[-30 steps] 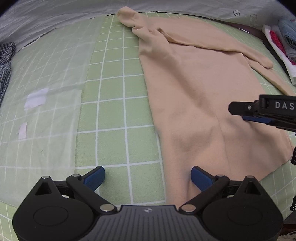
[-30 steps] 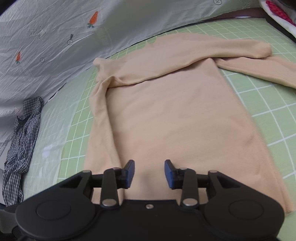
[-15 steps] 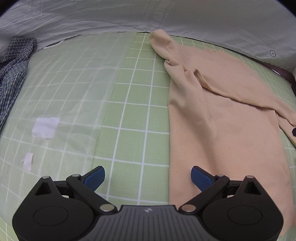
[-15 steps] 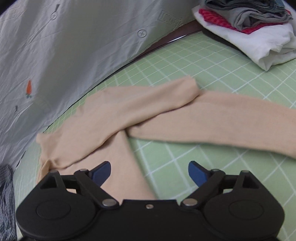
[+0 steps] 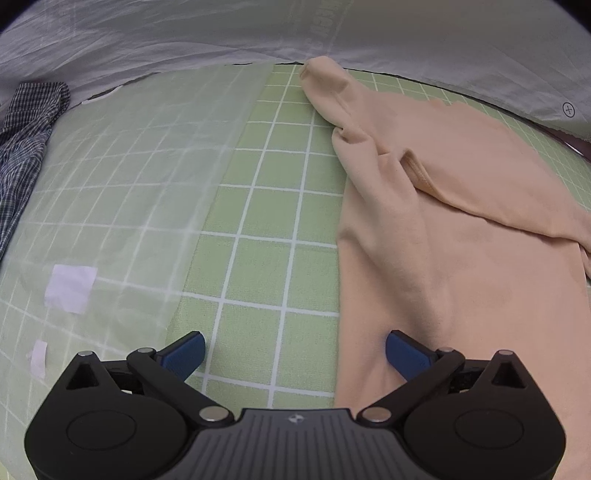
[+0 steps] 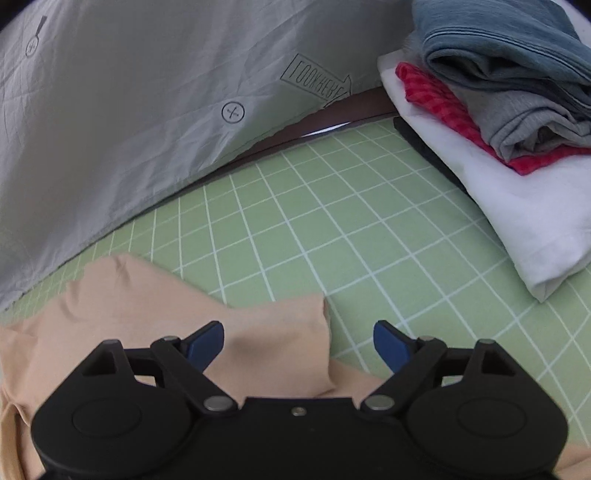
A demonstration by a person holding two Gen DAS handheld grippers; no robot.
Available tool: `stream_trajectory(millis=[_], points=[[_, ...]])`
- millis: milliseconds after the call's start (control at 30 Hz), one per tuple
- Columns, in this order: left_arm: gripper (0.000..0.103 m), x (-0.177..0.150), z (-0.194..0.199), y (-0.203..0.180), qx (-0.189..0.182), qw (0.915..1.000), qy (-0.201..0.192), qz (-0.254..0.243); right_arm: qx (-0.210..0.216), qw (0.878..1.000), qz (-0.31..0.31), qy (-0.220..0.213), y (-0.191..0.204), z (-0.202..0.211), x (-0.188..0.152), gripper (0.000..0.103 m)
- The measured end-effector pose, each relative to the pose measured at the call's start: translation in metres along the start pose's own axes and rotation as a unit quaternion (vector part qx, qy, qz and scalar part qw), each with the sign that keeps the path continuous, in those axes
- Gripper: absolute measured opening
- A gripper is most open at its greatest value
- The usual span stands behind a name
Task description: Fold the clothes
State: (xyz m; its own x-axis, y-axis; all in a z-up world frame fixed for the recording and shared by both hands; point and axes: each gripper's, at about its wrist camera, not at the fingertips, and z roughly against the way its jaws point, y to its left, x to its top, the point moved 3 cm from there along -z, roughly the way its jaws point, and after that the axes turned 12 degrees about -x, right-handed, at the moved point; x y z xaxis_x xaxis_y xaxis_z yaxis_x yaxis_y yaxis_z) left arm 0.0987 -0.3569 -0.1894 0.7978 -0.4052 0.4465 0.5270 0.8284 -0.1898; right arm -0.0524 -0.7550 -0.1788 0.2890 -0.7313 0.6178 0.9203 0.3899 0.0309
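Peach top [image 5: 461, 258] lies flat on the green mat [image 5: 266, 221], one sleeve [image 6: 280, 332] folded across the body. Left hand-held gripper [image 5: 295, 350] spread wide over its side edge; right hand-held gripper [image 6: 299, 341] likewise agape above the cuff, probably lining up a grasp.

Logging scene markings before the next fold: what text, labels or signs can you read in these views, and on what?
"LOOK HERE" inside an arrow outline, seen upside down, printed on the grey sheet: arrow sign.
Circled cross on the same sheet: circled-cross mark; another circled-cross mark in the left view.
Faint large lettering on the sheet: too blurred to read.
Small emblem on the left gripper body: no readable text.
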Motion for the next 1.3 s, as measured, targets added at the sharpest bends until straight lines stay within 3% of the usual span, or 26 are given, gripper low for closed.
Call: stream_trajectory(millis=[133,200,267,333,367,533,667,800,1033,1167,1300], points=[[0.103,0.001,-0.001,0.0,-0.004,1.0,0.004,-0.008,0.019,1.0,-0.01,0.011,0.005,-0.007,-0.002,0.083],[0.103,0.001,-0.001,0.0,-0.006,0.9999,0.005,-0.009,0.026,1.0,-0.009,0.007,0.008,-0.005,-0.003,0.072],[0.103,0.001,-0.001,0.0,-0.007,0.9999,0.004,-0.01,0.033,0.999,-0.008,0.004,0.011,-0.003,-0.003,0.036],[0.103,0.001,-0.001,0.0,-0.007,0.9999,0.002,-0.011,0.04,0.999,-0.007,0.0,0.014,-0.001,-0.003,0.012],[0.103,0.0,0.0,0.001,-0.007,0.9999,0.0,-0.012,0.043,0.999,-0.007,-0.003,0.016,0.0,-0.004,0.009],[0.103,-0.002,0.0,0.001,-0.007,0.9998,-0.009,-0.013,0.064,0.995,-0.016,-0.081,0.007,0.034,0.019,0.008],[0.103,-0.003,0.001,0.001,-0.007,0.9998,-0.012,-0.013,0.021,0.991,-0.051,-0.119,-0.019,0.042,0.042,0.008],[0.103,-0.002,0.002,0.0,-0.007,0.9998,-0.012,-0.012,0.013,0.995,-0.063,-0.076,-0.038,0.018,0.041,0.008],[0.1,0.013,0.009,0.011,-0.018,0.9997,0.007,0.012,0.008,0.996,-0.068,-0.055,-0.049,0.008,0.024,0.008],[0.092,0.046,0.019,0.029,-0.046,0.9973,-0.029,0.05,0.01,0.997,-0.056,-0.051,-0.05,0.006,0.023,0.008],[0.08,0.097,0.011,0.041,-0.098,0.9889,-0.057,0.096,0.007,0.998,-0.054,-0.045,-0.048,0.001,0.024,0.008]])
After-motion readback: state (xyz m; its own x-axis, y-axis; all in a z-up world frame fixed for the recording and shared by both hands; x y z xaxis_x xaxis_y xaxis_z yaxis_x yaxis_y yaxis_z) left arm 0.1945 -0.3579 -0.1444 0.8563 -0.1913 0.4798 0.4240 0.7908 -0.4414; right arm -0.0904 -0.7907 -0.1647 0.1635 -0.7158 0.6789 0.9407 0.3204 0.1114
